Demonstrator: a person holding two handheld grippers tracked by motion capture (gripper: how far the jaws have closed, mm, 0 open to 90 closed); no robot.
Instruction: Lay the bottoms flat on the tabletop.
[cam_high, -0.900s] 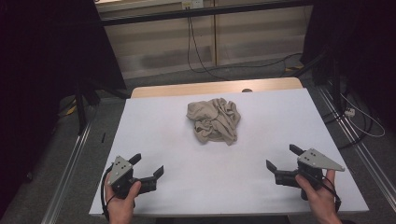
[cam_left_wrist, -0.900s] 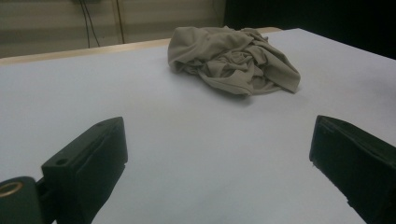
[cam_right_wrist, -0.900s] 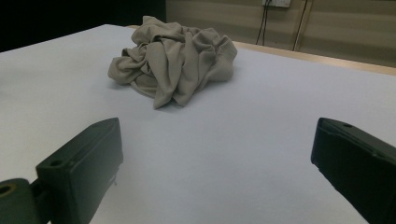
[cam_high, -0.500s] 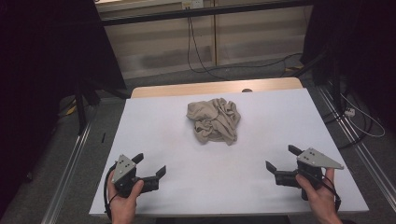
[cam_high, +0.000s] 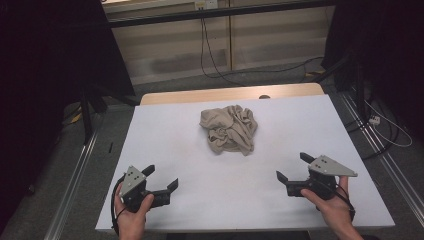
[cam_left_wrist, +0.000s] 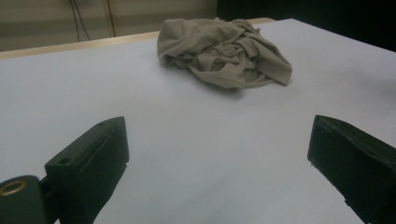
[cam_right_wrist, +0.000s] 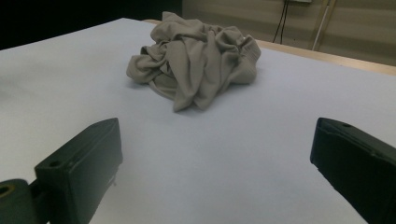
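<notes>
a: nearest?
b: left gripper (cam_high: 161, 179) and right gripper (cam_high: 291, 168) — both spread wide, nothing between them, low over the white table sheet (cam_high: 170, 135).
a: beyond?
b: crumpled beige cloth garment (cam_high: 230, 129) — mid-table, well apart from both.

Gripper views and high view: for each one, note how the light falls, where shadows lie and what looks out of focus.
High view: table evenly lit, surroundings dark, crumpled beige cloth sharp. Left gripper view: soft shadow under the cloth's near edge, close jaws slightly blurred. Right gripper view: same dim light, cloth fairly sharp, near jaws soft, far background dark.
</notes>
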